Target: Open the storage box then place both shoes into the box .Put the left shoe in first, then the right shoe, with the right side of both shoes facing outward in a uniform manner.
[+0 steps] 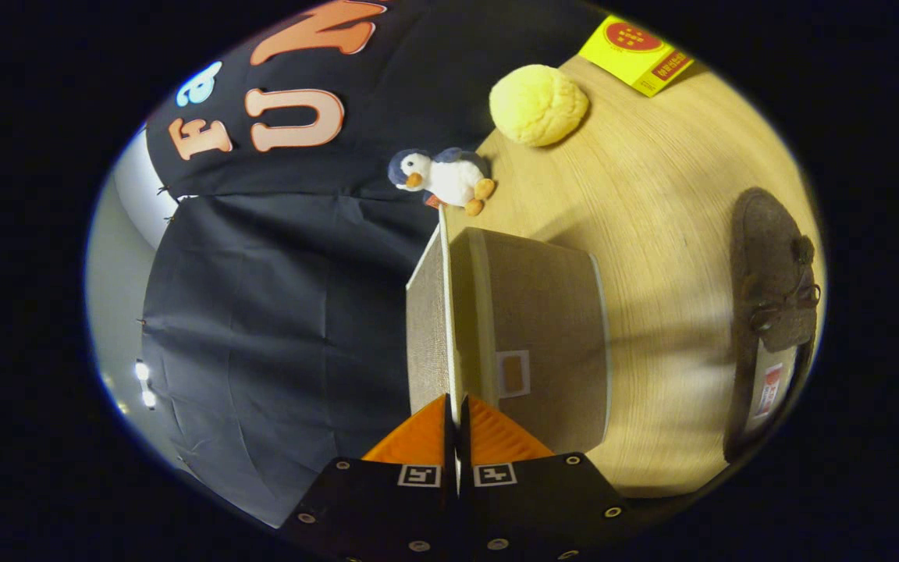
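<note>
The gripper (454, 412) has its fingers closed narrow on the thin edge of the lid (428, 328) of the storage box (543, 343), with both fingers pressing on it. The lid stands raised beside the box body. On the wooden table (668, 179), one dark shoe (773, 312) lies well apart from the box, partly cut off. Beyond the box are a toy penguin (445, 178), a round yellow thing (537, 104) and a yellow packet (637, 53). The inside of the box is hidden.
</note>
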Demonstrator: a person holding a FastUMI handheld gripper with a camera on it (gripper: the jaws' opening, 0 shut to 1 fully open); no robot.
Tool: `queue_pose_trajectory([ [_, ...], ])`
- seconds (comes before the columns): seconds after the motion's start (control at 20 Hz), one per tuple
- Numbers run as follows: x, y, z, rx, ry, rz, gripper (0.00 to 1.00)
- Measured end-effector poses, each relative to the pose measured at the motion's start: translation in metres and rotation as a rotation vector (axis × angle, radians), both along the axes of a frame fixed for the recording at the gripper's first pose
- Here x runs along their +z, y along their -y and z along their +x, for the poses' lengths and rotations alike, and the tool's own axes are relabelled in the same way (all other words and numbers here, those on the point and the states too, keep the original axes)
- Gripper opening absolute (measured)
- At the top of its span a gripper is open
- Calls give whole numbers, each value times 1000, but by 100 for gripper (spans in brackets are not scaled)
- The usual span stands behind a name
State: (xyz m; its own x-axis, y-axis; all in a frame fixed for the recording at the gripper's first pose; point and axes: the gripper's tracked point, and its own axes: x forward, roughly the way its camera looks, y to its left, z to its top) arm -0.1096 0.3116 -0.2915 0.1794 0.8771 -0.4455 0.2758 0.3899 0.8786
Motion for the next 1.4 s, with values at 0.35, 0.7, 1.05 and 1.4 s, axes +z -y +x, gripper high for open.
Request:
queue_pose_trajectory([
  [0.35, 82, -41, 33, 47, 152, 95, 2],
  [0.7, 125, -101, 48, 117, 246, 160, 3],
  [1.05, 136, -167, 48, 117, 250, 150, 5],
  [1.4, 128, -232, 35, 174, 282, 106, 12],
])
